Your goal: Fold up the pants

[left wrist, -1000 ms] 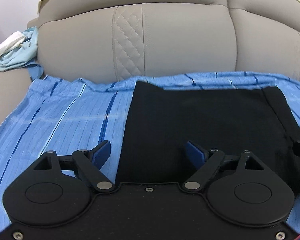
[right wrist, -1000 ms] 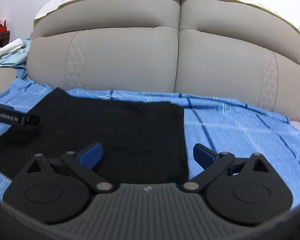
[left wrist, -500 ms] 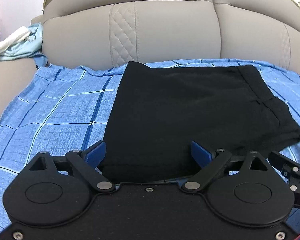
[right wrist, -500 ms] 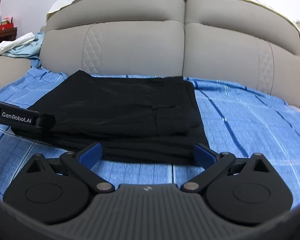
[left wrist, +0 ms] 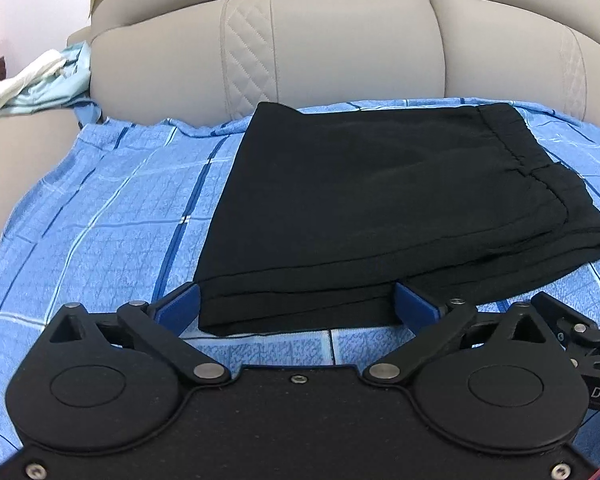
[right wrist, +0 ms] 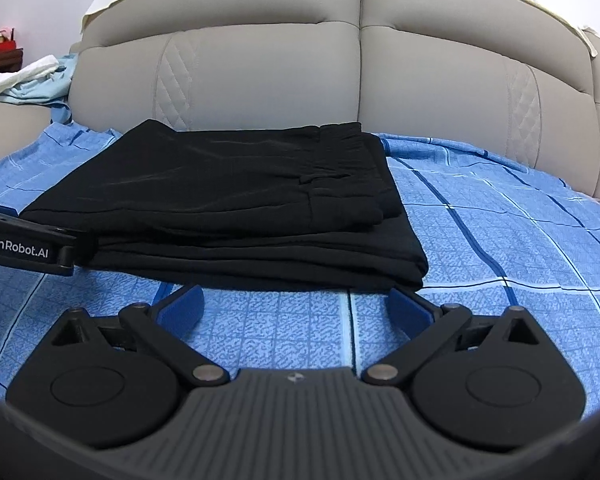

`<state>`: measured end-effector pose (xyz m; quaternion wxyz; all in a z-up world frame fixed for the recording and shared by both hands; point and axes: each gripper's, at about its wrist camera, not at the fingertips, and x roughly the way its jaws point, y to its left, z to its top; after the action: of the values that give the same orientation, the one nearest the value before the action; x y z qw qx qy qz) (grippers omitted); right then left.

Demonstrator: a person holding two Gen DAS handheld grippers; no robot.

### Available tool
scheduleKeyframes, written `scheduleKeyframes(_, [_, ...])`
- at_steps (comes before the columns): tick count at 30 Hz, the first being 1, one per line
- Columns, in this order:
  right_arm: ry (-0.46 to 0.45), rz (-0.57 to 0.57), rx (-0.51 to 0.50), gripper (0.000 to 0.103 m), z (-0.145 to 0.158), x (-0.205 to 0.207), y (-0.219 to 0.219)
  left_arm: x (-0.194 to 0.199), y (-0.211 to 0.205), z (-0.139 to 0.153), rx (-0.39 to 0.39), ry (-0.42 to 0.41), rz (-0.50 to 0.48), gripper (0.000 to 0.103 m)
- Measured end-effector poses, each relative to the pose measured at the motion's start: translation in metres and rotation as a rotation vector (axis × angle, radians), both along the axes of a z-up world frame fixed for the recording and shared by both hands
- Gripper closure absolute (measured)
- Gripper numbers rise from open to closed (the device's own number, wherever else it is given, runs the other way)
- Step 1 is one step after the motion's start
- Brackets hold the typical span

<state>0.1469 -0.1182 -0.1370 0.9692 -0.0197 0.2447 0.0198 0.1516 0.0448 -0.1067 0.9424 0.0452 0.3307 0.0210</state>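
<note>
The black pants (left wrist: 380,196) lie folded in a flat rectangular stack on the blue checked sheet (left wrist: 112,220); they also show in the right wrist view (right wrist: 236,204). My left gripper (left wrist: 296,306) is open and empty, its blue fingertips just in front of the stack's near edge. My right gripper (right wrist: 296,308) is open and empty, a little short of the near edge. The left gripper's body shows in the right wrist view (right wrist: 28,246) beside the stack's left corner.
A beige padded sofa back (right wrist: 340,72) rises behind the sheet. A heap of white and pale blue cloth (left wrist: 36,80) lies on the left armrest. Blue sheet (right wrist: 520,240) stretches to the right of the pants.
Both grippers have pulled back toward me from over the pants. The whole folded stack is now in view, and both stay open.
</note>
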Motion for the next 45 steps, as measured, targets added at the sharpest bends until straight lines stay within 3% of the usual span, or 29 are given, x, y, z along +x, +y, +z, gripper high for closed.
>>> scheduleKeyframes(12, [-0.025, 0.015, -0.014, 0.0, -0.003, -0.001, 0.004, -0.001, 0.006, -0.005, -0.06, 0.008, 0.02, 0.0])
scheduleKeyframes(45, [-0.031, 0.06, -0.018, 0.0, -0.004, -0.008, 0.012, -0.014, 0.001, -0.012, -0.08, 0.005, 0.012, 0.0])
